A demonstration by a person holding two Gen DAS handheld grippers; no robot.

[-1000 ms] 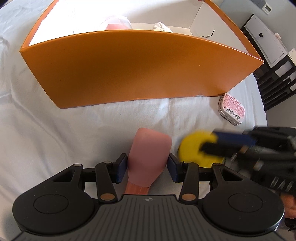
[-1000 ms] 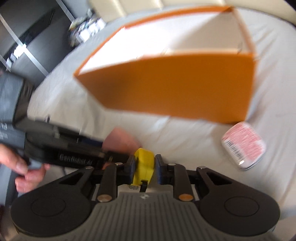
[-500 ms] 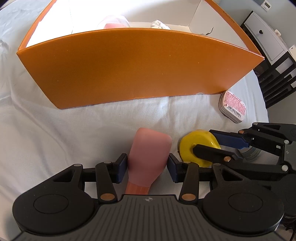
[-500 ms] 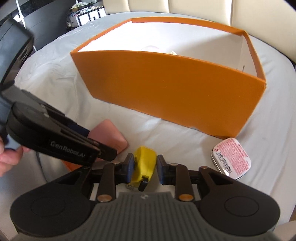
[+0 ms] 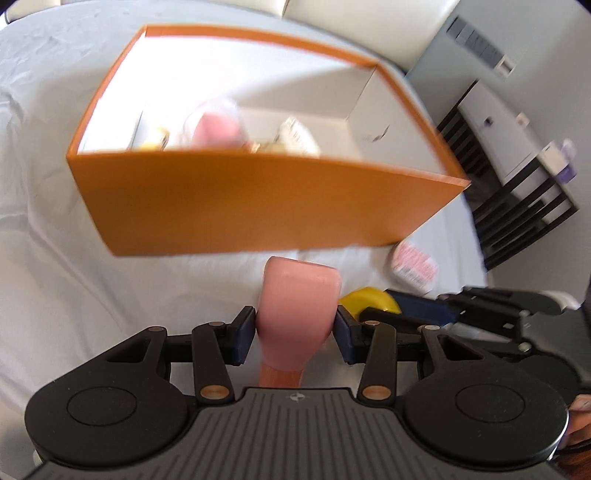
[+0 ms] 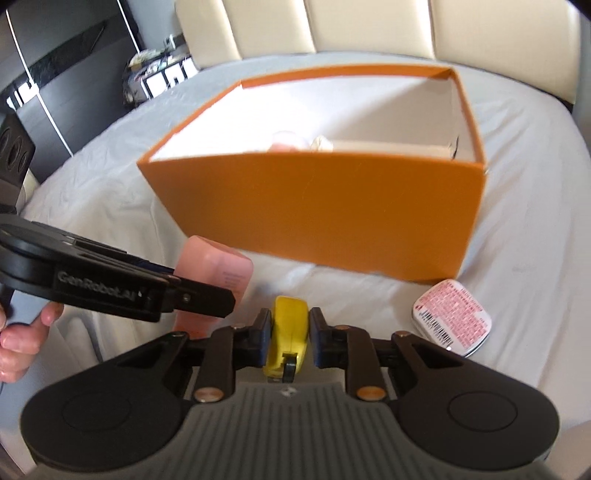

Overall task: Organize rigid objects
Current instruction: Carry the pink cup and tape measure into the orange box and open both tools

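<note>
My left gripper (image 5: pixel 295 334) is shut on a pink bottle (image 5: pixel 297 302) and holds it above the white cloth, in front of the orange box (image 5: pixel 258 199). My right gripper (image 6: pixel 288 332) is shut on a yellow tape measure (image 6: pixel 289 325), just right of the left gripper; the tape measure also shows in the left wrist view (image 5: pixel 369 301). The pink bottle (image 6: pixel 218 269) shows left of it in the right wrist view. The orange box (image 6: pixel 325 218) holds a pink item (image 5: pixel 218 129) and pale items. A small white tin with a red label (image 6: pixel 452 317) lies on the cloth by the box's right corner.
The white cloth (image 6: pixel 535 258) covers the round table. Cream chair backs (image 6: pixel 369 26) stand behind the box. A dark slatted chair (image 5: pixel 517 221) and a white cabinet are to the right in the left wrist view. A dark shelf (image 6: pixel 55 74) is at the left.
Both grippers have risen with their objects, and the box's inside now shows from above. The pink bottle and yellow tape measure are off the cloth.
</note>
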